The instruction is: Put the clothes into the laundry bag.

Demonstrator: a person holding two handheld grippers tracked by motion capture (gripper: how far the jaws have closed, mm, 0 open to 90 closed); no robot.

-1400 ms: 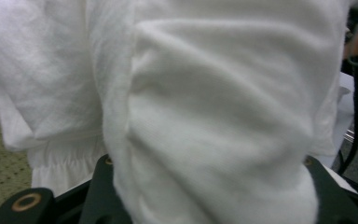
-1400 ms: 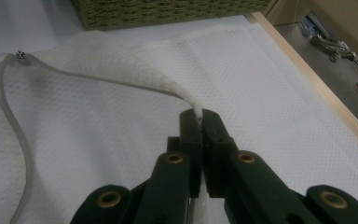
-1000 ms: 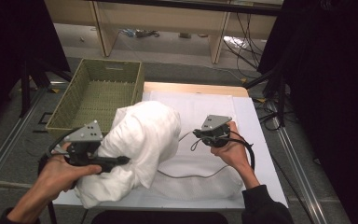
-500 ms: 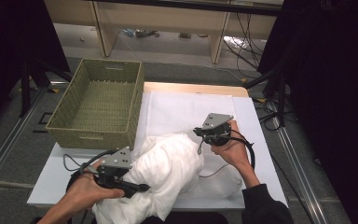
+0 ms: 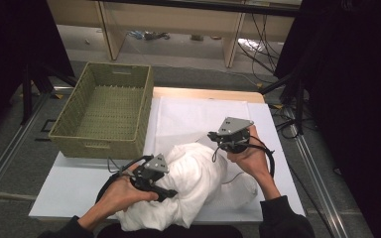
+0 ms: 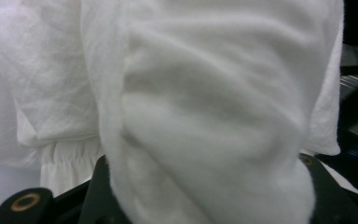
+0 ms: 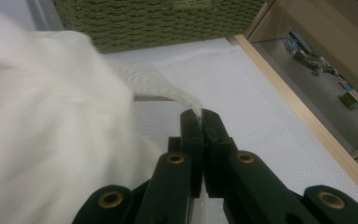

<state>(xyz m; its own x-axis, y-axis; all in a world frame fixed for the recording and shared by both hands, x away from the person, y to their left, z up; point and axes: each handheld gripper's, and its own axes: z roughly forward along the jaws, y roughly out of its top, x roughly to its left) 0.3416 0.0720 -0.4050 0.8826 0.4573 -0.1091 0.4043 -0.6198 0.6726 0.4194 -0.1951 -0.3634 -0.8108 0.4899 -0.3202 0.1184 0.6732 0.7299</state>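
A bulky white cloth bundle (image 5: 196,181) lies at the table's near edge. My left gripper (image 5: 170,192) digs into its left side, jaws partly closed on a thick fold; in the left gripper view the cloth (image 6: 205,107) swells between the two black jaws and hides their tips. My right gripper (image 5: 213,136) sits just past the bundle's far right side. In the right gripper view that gripper (image 7: 199,115) is shut on the thin gathered hem (image 7: 154,84) of the cloth, which runs off to the left into the bundle (image 7: 42,121).
An empty green wicker basket (image 5: 104,111) stands at the table's far left; its wall (image 7: 158,18) shows behind the cloth. A white mat (image 5: 198,111) covers the table, edged by a wooden strip (image 5: 208,93). Low shelves with cables stand beyond.
My left hand has dragged the bundle from the table's left toward the near edge and centre, sinking lower. The right gripper has held still, pinching the hem.
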